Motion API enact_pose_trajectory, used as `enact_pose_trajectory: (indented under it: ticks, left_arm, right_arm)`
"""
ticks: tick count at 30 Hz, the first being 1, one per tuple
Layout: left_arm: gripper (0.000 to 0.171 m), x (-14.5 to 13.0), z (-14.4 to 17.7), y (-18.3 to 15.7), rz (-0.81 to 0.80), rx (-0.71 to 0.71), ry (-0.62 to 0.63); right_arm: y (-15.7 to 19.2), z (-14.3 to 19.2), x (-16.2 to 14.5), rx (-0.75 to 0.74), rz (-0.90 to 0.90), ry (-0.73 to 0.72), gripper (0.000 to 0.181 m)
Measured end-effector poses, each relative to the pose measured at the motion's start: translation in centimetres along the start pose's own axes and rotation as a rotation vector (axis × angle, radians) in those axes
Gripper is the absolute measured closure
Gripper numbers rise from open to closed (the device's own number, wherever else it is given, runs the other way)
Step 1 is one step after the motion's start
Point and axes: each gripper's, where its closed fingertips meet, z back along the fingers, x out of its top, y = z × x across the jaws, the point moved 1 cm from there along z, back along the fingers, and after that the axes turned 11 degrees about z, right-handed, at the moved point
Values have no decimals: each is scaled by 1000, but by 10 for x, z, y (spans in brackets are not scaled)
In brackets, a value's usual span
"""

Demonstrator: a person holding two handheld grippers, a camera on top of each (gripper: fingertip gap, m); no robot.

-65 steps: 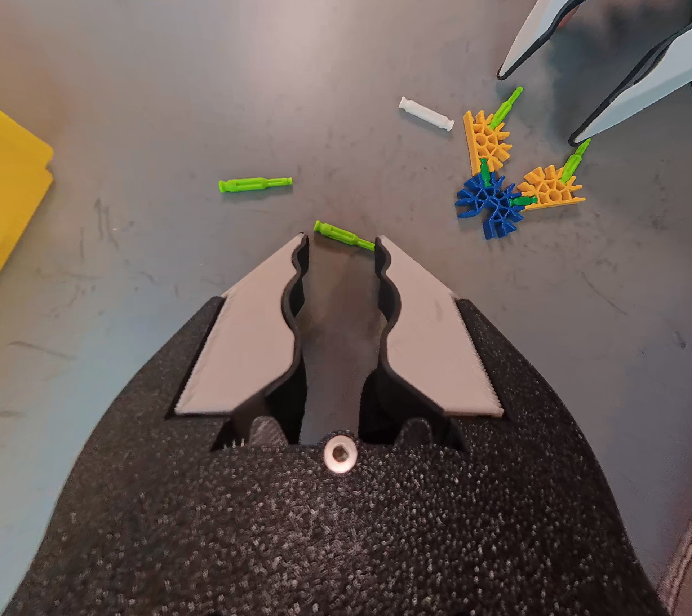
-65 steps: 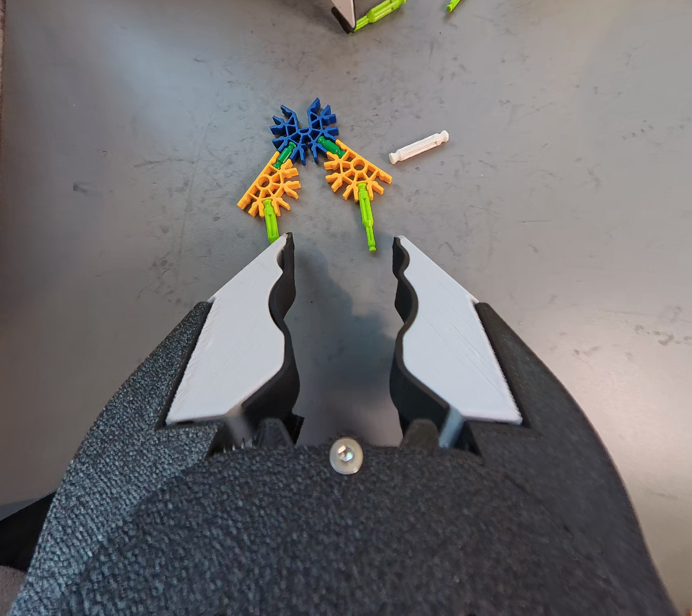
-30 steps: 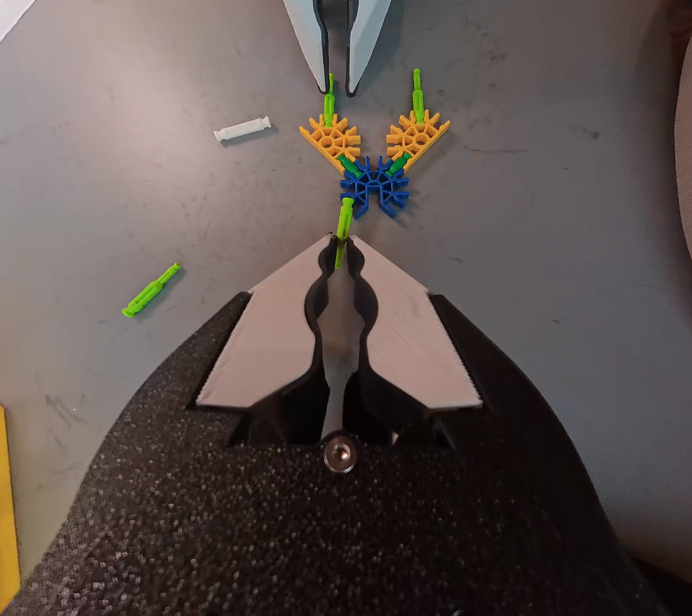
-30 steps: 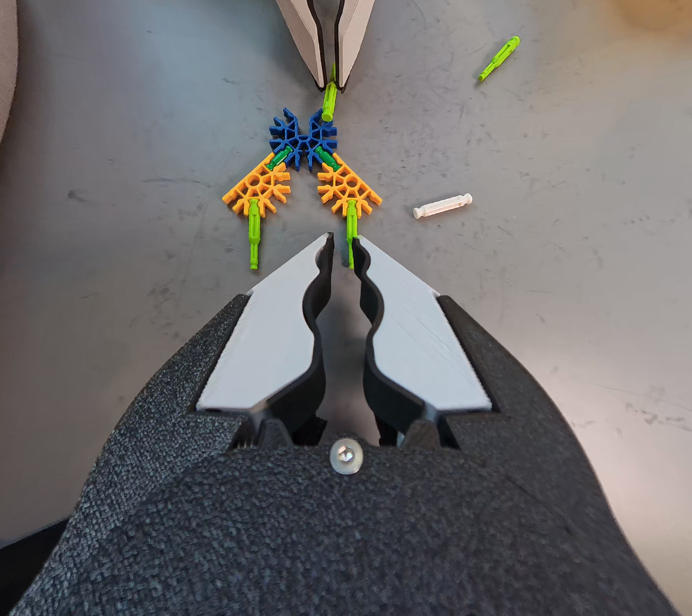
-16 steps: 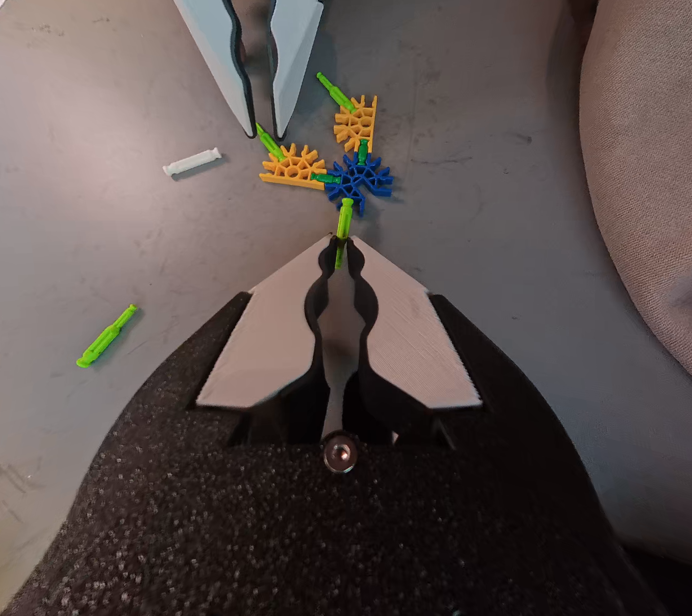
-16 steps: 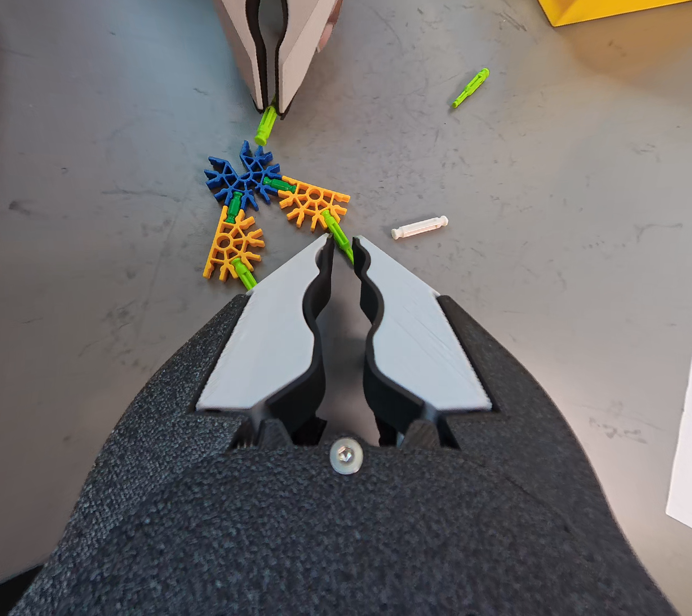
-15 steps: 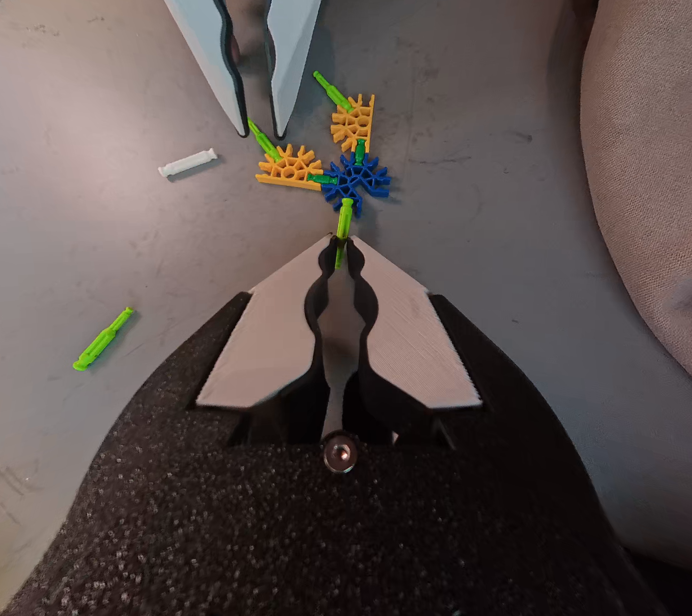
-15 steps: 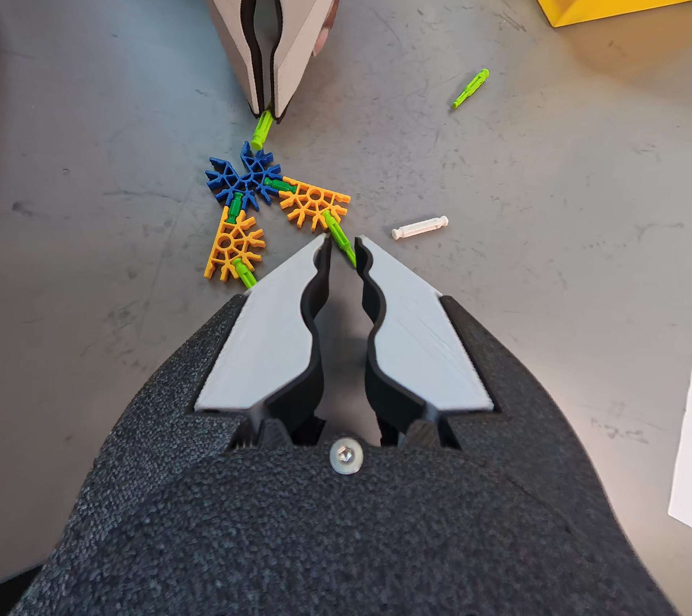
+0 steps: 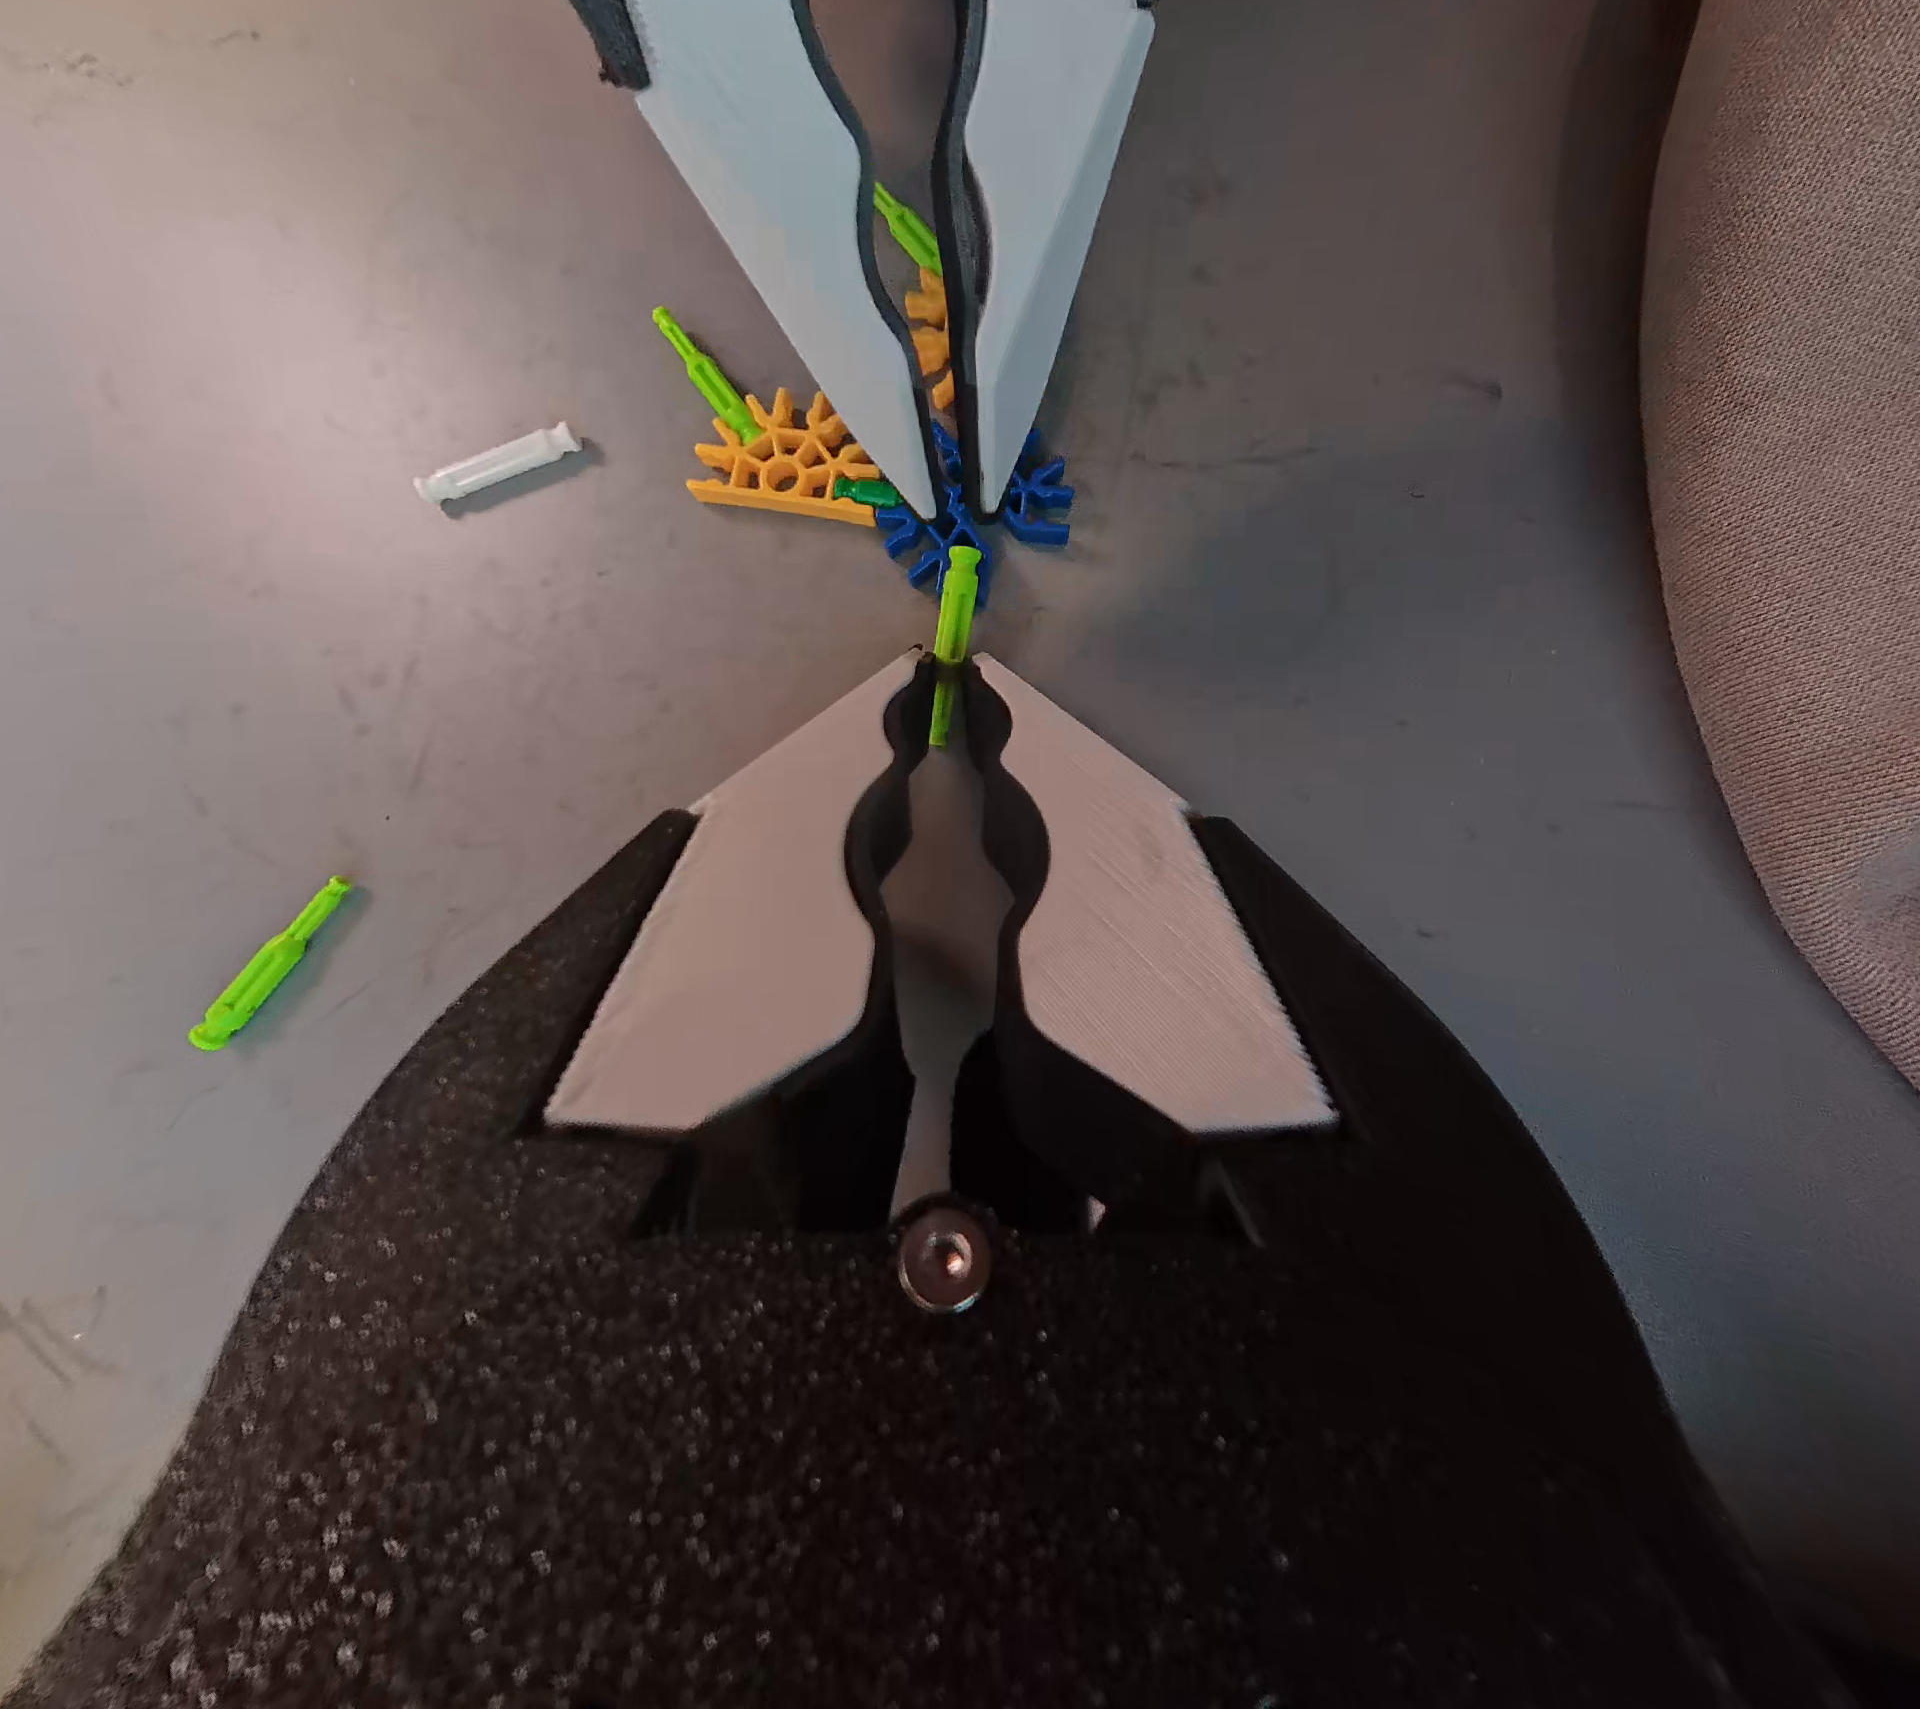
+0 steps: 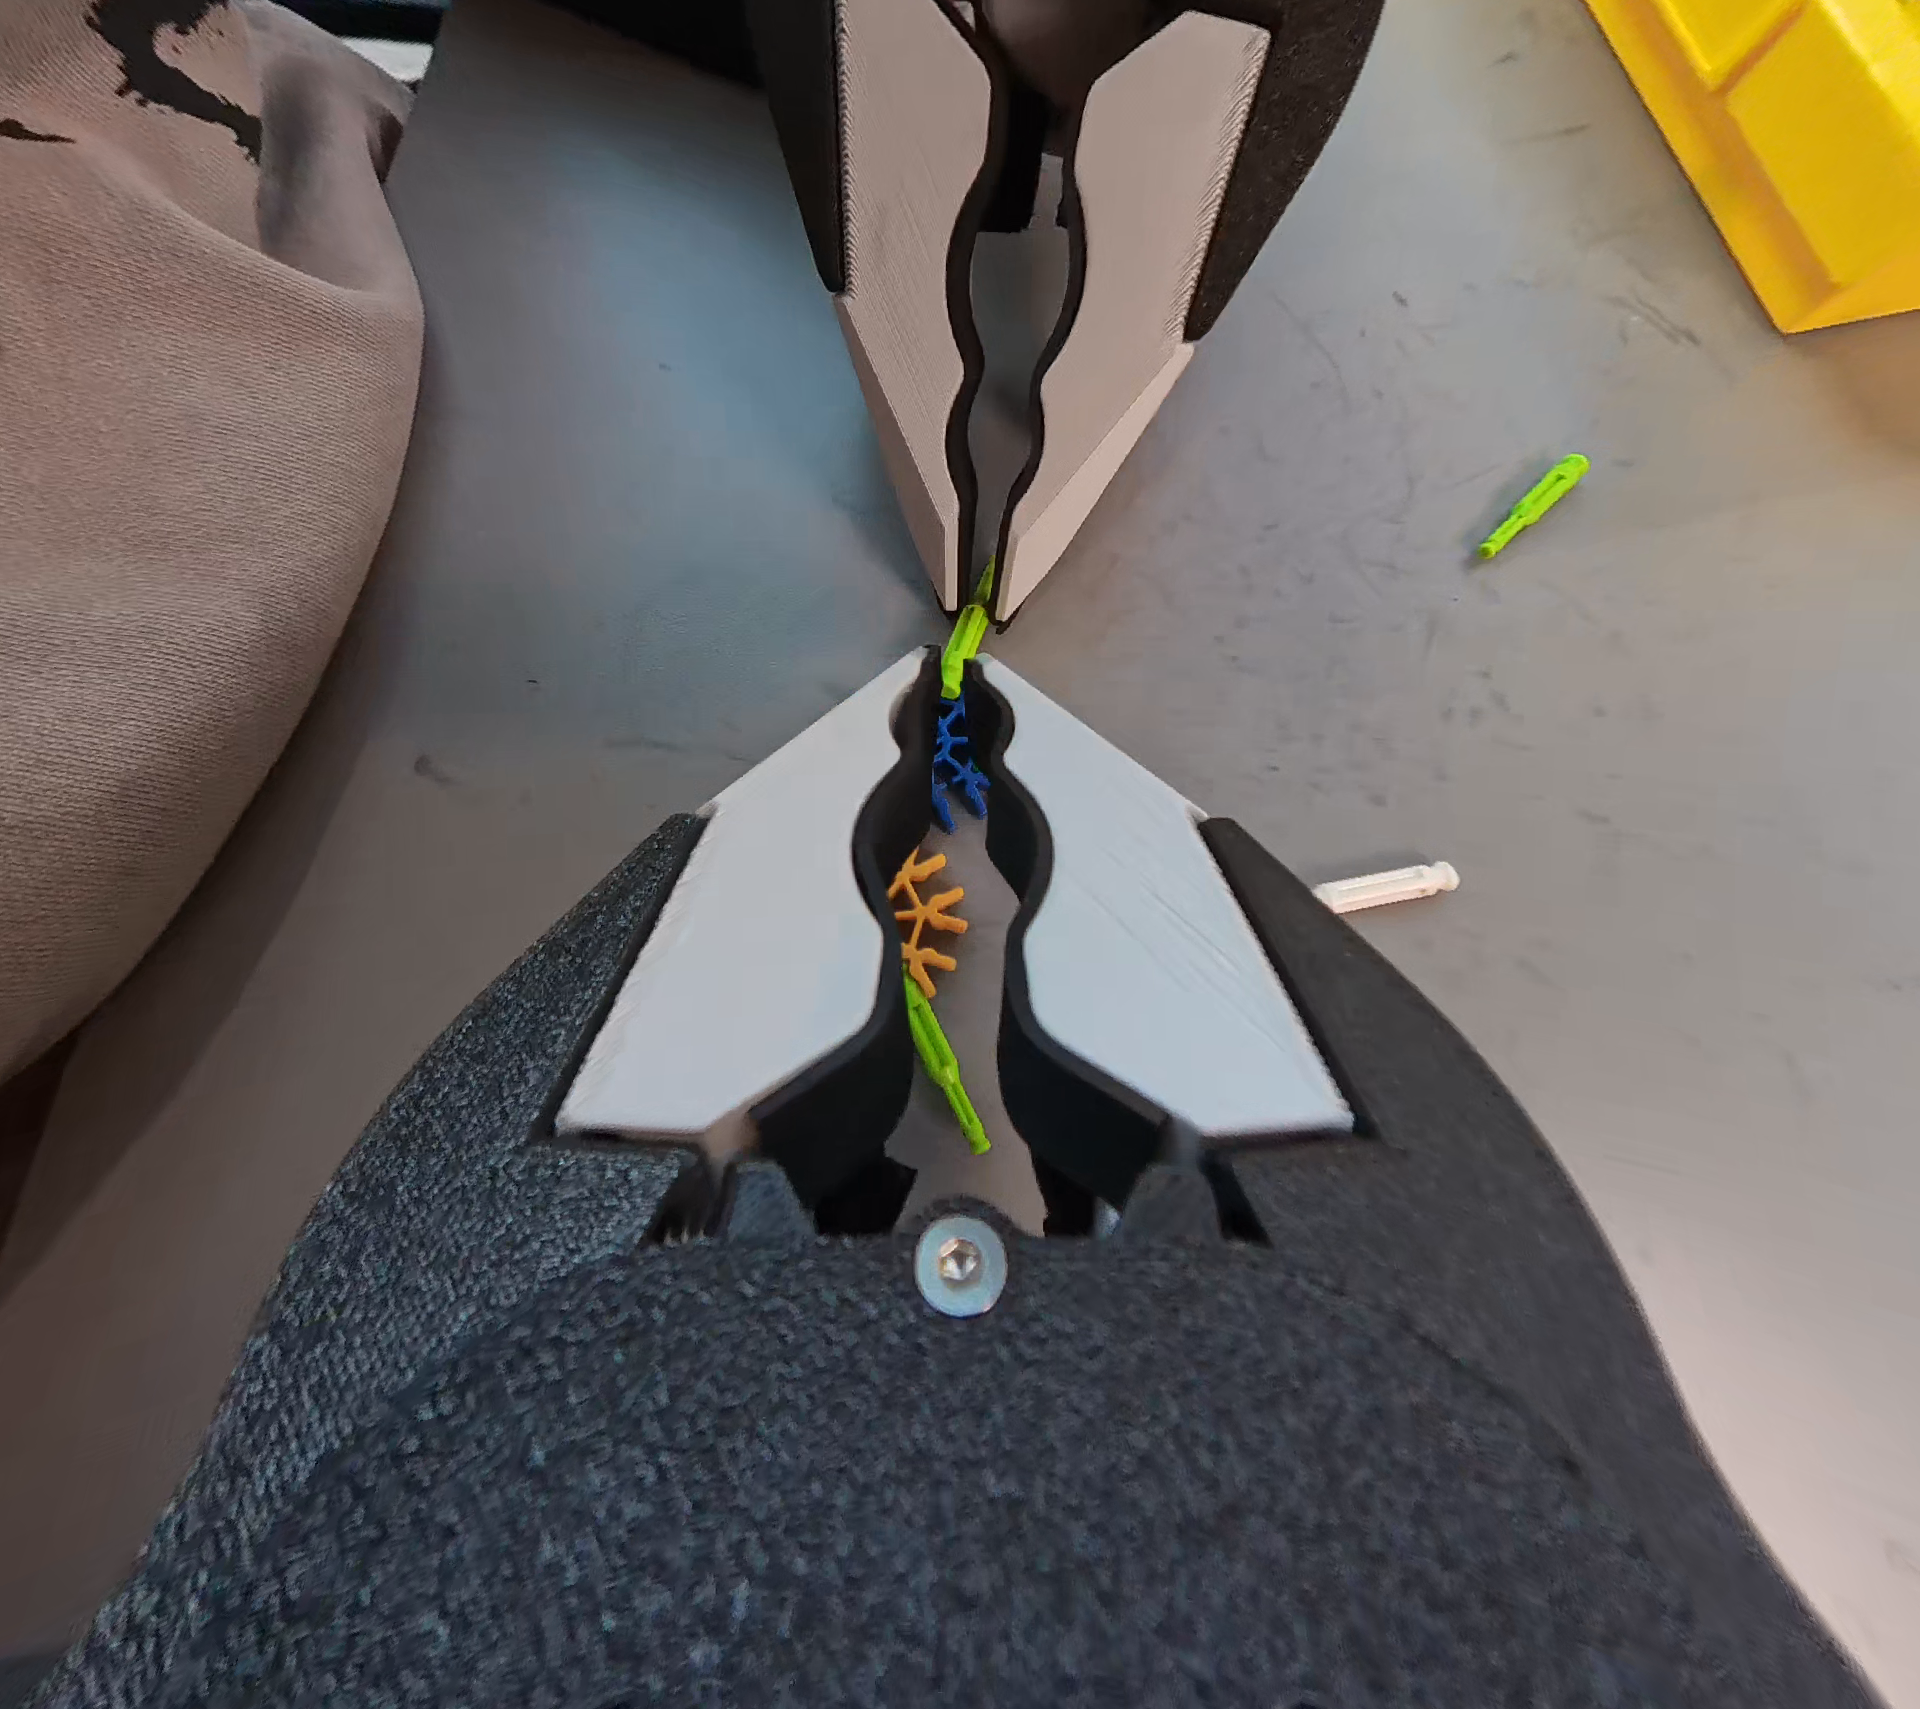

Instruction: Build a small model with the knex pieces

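My left gripper (image 9: 948,662) is shut on a green rod (image 9: 958,594) whose free end touches a blue connector (image 9: 1039,506) lying on the grey table. The blue connector is joined by short green rods to two orange connectors (image 9: 784,464). My right gripper (image 10: 951,667) hangs over this assembly with its jaws almost together, and its tips close on the blue connector (image 10: 956,760). An orange connector (image 10: 920,916) and a green rod (image 10: 940,1067) show through the gap between its fingers. The two grippers face each other tip to tip.
A loose green rod (image 9: 270,963) and a white rod (image 9: 504,464) lie left of the assembly. They also show in the right wrist view, the green rod (image 10: 1532,506) and the white rod (image 10: 1387,885). A yellow parts bin (image 10: 1714,28) stands at the far right. A person's brown clothing (image 10: 187,412) borders the table. Less than 4 cm separates the two grippers' tips.
My right gripper has moved forward over the assembly, from the orange connector's rod onto the blue connector. My left gripper has brought its green rod up against the blue connector.
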Motion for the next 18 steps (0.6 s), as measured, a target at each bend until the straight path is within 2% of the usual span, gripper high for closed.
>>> enact_pose_trajectory:
  ticks: [18]
  left_arm:
    - [166, 5, -3, -1, 16, -8, -24]
  right_arm:
    - [3, -9, -10, 4, -66, 229, 181]
